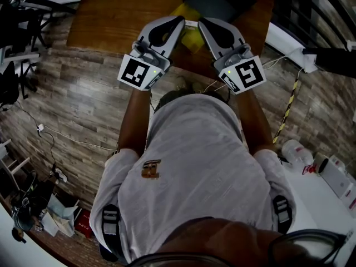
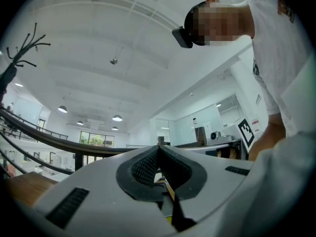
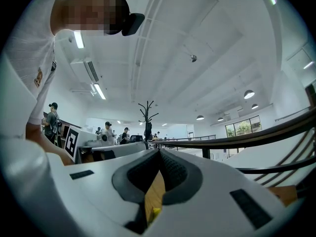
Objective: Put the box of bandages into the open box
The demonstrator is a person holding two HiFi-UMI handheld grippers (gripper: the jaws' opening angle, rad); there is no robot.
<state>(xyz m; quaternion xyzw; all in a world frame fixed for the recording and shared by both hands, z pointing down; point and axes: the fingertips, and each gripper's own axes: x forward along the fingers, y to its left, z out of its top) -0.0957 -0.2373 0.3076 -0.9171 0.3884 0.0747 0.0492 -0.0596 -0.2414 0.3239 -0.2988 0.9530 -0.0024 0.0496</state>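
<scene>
The left gripper point(image 1: 180, 21) is clenched, its ribbed pads point(image 2: 146, 169) meeting at the tip with nothing caught between them. The right gripper point(image 1: 202, 22) is likewise clenched and empty, tips together in its own view. Both tools are held roughly level and side by side, their tips converging over the near edge of a wooden table point(image 1: 111, 15). Directly beneath and between the two tips lies a yellow item point(image 1: 192, 39), largely masked by the tools; a sliver of yellow shows down through the right gripper's closed jaws. Just ahead of the right gripper's tip sits a dark grey item point(image 1: 216, 1). Which of these is the box of bandages and which the open box cannot be settled, and no view shows the inside of either. Finding: the arrangement suits either a bandage box lying outside and awaiting a grip, or one already lodged within the open box with the tools closed and held clear; the evidence does not decide. Recommendation valid in both cases: keep the tips off the yellow item so it is not nudged along the table, hold the tools apart from one another, and carry them out of the head view's line so the items beneath can be verified before anything further is attempted
</scene>
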